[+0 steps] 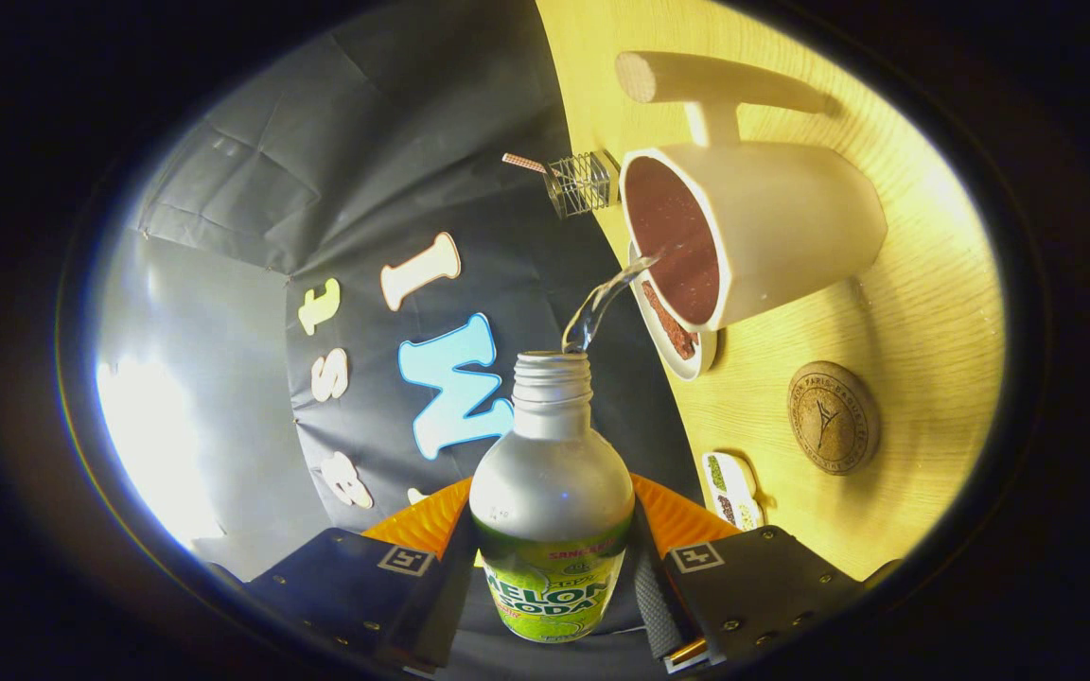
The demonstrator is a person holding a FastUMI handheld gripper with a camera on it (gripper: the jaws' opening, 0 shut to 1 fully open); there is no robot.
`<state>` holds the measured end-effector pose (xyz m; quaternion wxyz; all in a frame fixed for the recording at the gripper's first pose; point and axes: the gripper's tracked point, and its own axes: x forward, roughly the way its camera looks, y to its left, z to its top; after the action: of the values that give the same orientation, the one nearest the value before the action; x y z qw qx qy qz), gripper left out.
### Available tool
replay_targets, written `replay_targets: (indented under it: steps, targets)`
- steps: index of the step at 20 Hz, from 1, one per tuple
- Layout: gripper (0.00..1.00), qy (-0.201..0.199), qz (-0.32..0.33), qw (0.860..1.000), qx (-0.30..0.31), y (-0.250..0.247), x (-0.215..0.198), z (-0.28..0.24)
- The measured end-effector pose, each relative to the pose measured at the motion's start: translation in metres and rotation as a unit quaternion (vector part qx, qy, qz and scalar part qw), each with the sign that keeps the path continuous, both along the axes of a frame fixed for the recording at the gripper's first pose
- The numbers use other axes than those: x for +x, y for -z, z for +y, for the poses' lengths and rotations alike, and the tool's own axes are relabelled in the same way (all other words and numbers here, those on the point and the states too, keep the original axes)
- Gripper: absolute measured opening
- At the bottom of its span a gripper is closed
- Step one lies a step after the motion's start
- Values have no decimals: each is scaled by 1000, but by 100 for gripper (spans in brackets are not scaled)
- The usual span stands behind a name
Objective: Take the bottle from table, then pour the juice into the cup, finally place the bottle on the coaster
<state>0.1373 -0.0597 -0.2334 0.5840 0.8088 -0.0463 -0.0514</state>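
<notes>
Fingers (644,586) clamp the bottle (551,497) on both sides of its lower body, gripper (553,582) closed on it. Bottle's long axis runs straight ahead from the fingers, open threaded neck pointing away from the camera. Whole view is rolled, so the wooden table (886,378) stands like a wall beside the bottle: bottle is tipped hard over. Clear stream of liquid (602,305) arcs from the bottle's mouth to the rim of the cup (763,232). Cup is a white mug with a dark speckled inside, mouth facing the bottle, handle on the far side. Just beside the cup's rim lies a small white dish (682,345) with a brown strip in it. Round cork coaster (834,418) lies on the table near the cup, apart from it; it has ring lettering, too small to read. Bottle body is silver on top, with a green label lower down; the label's print is left unread. Small wire basket (583,183) sits at the table edge beyond the cup. White T-shaped stand (715,85) is behind the cup. Small white tray (732,487) with dark and green bits lies near the fingers.
</notes>
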Motion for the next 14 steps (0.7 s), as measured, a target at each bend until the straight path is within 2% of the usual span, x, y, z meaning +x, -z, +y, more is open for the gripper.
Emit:
replay_targets:
  steps: [14]
  targets:
    - [75, 26, -18, 998, 46, -23, 4, -13]
